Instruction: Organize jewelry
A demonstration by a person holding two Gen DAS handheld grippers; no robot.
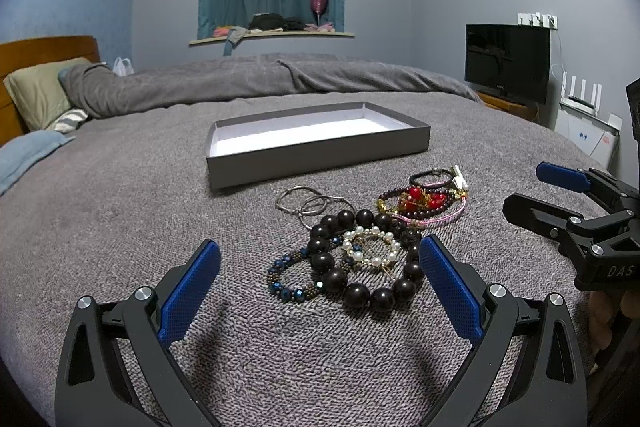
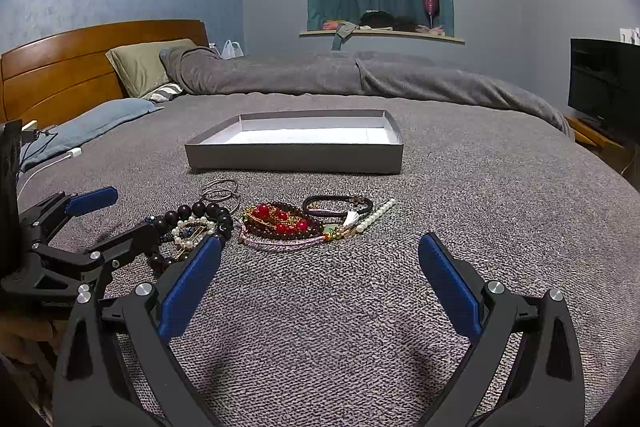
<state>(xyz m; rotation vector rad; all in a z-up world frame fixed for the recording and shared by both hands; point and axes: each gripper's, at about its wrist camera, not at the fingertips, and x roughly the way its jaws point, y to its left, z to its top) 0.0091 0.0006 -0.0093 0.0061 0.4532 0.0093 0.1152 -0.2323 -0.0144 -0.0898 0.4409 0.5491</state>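
A pile of jewelry lies on the grey bedspread: a large dark bead bracelet, a pearl bracelet inside it, a blue bead bracelet, silver hoops and a red bead tangle. A shallow grey box with a white floor stands beyond it. My left gripper is open, its fingers either side of the dark bead bracelet. My right gripper is open and empty, just in front of the red bead tangle.
A rolled grey duvet lies across the far side of the bed, pillows and a wooden headboard at left. A TV stands at right. A white charger cable lies at the left bed edge.
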